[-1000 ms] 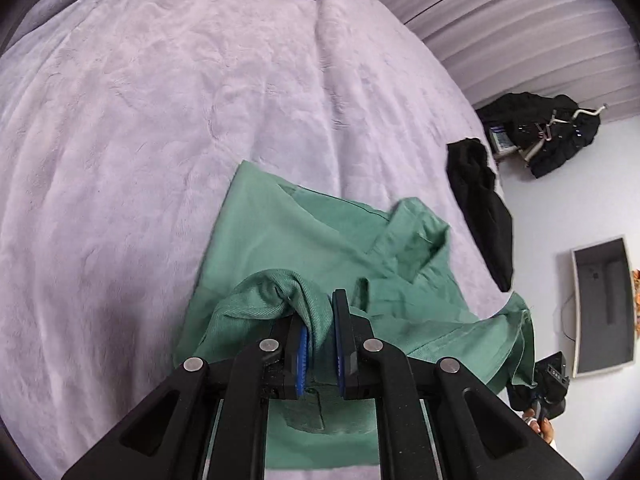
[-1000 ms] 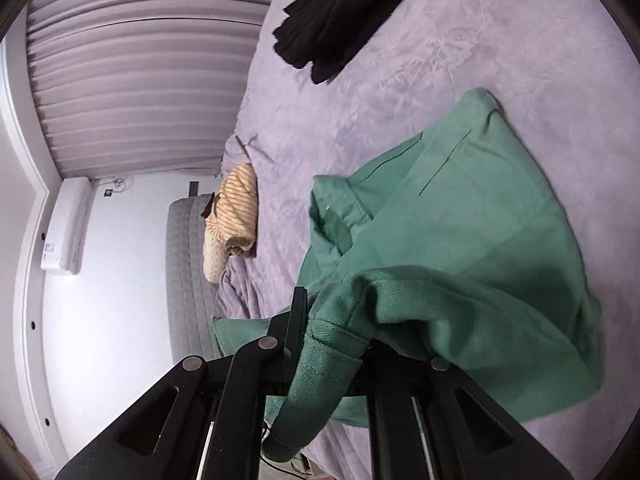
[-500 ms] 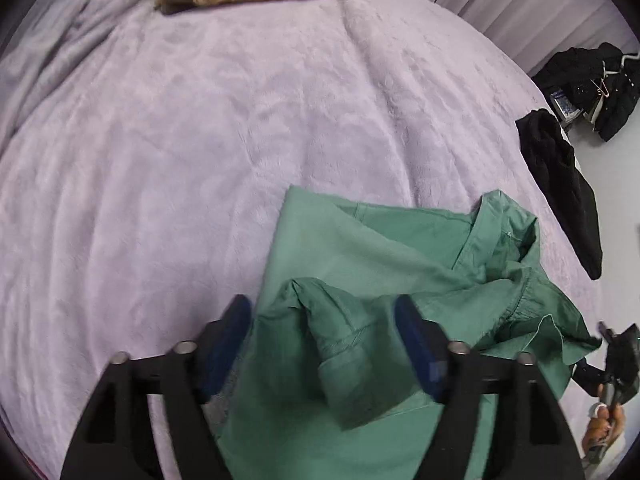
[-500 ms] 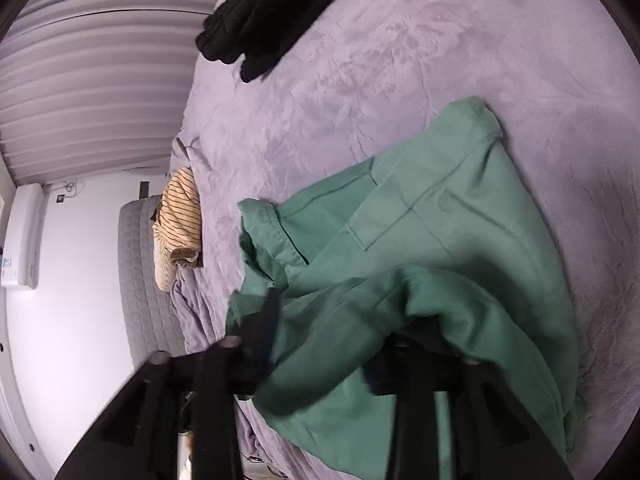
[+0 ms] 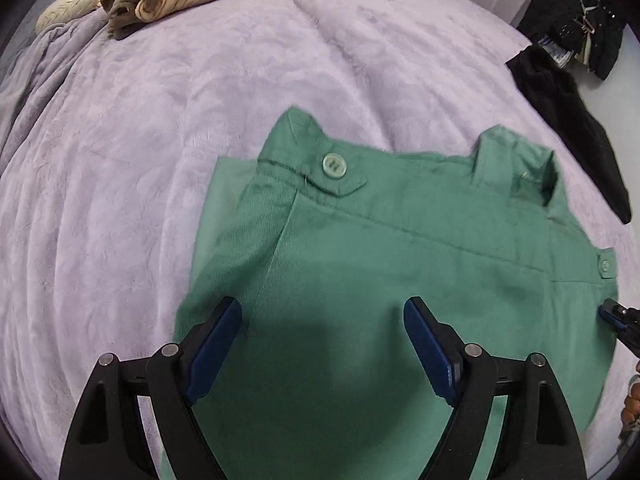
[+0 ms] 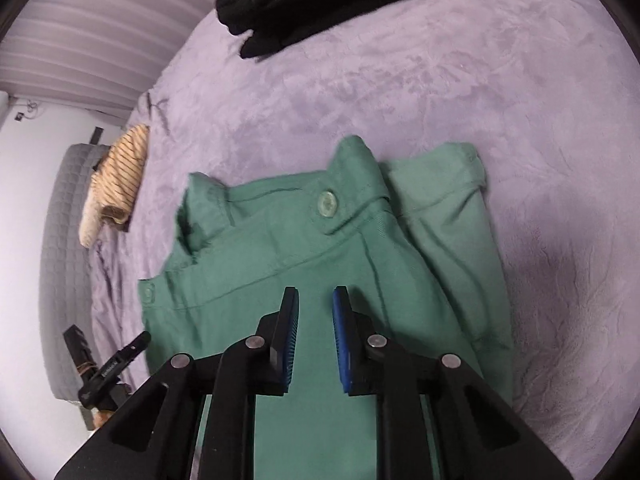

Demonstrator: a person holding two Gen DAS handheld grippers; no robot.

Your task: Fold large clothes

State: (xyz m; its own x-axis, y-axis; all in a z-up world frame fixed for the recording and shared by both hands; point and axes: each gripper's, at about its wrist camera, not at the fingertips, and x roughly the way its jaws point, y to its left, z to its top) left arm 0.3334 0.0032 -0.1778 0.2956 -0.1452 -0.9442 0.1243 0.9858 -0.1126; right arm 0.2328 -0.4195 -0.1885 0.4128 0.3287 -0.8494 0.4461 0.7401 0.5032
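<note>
With the green garment [image 5: 400, 280] lying folded over on the purple bedspread [image 5: 160, 140], both grippers hover above it holding nothing. Left gripper [image 5: 322, 320]: jaws spread wide, cloth below but no pinch. Right gripper [image 6: 314, 312]: jaws have just been closing to a narrow gap, nothing between the pads, fabric only underneath. Waistband with the big button [image 5: 335, 165] faces away from the grippers; right-hand edge in the right wrist view looks bunched in long ridges. Likely next step: regrip for another fold. Suggest pinching both near corners through all layers, lifting evenly, and carrying them to the waistband so edges line up. Smooth the ridges first, or the crease sets crooked.
</note>
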